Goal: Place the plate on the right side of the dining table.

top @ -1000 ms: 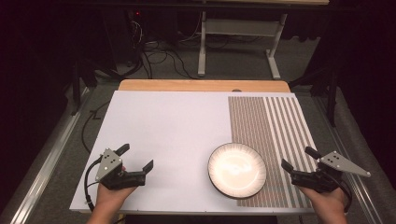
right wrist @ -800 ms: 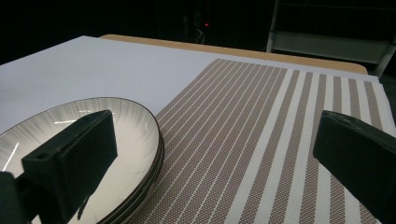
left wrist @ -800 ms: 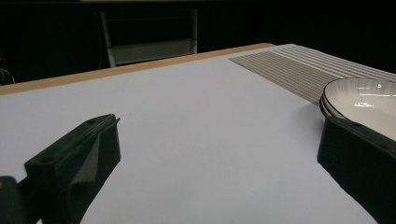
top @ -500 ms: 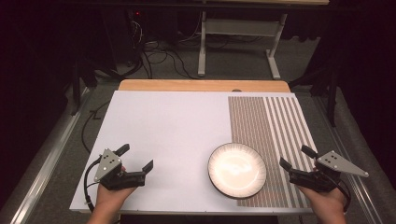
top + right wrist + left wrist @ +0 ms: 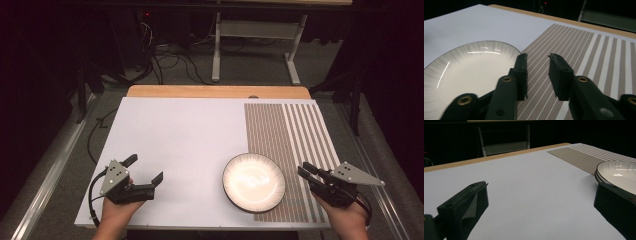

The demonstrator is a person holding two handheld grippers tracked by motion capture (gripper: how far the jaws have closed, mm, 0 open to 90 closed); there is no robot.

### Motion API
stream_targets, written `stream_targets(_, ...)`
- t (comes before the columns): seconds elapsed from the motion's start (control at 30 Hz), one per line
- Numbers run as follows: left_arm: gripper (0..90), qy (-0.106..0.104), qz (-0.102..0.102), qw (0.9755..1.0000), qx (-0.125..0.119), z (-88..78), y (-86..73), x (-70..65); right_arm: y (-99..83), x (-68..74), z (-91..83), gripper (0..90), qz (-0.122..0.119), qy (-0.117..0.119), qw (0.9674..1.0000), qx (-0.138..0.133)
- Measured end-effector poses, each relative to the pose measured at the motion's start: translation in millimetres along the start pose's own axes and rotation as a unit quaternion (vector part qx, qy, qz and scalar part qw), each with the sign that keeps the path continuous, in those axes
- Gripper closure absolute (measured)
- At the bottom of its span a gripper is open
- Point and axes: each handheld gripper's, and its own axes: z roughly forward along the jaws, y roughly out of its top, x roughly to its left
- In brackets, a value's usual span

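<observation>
The high view looked forward and down from above the near edge of the table (image 5: 175, 150), taking in its whole top. The left gripper view sat low over the table, facing the far edge. The right gripper view sat close above the plate (image 5: 461, 75), which all three views shared.

The left hand (image 5: 116, 212) enters from the bottom edge, holding the black two-jaw left gripper (image 5: 145, 169) low with its jaws spread wide apart. The right hand (image 5: 345, 217) holds the black two-jaw right gripper (image 5: 306, 169) (grey three-cornered plate on top), jaws parted by a narrow gap, gripping nothing.
</observation>
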Motion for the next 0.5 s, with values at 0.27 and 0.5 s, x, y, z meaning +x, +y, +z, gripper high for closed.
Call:
stream_targets(0.27, 0.3, 0.001, 0.0, 1.0, 0.0, 0.1, 0.1, 0.8, -2.6, 4.4, 6.7, 88.0, -0.014, 0.021, 0.9991, 0.035)
stream_targets(0.5, 0.3, 0.001, 0.0, 1.0, -0.001, -0.7, 0.2, 0.9, -6.6, 7.8, 16.7, 90.0, -0.03, 0.041, 0.9963, 0.07)
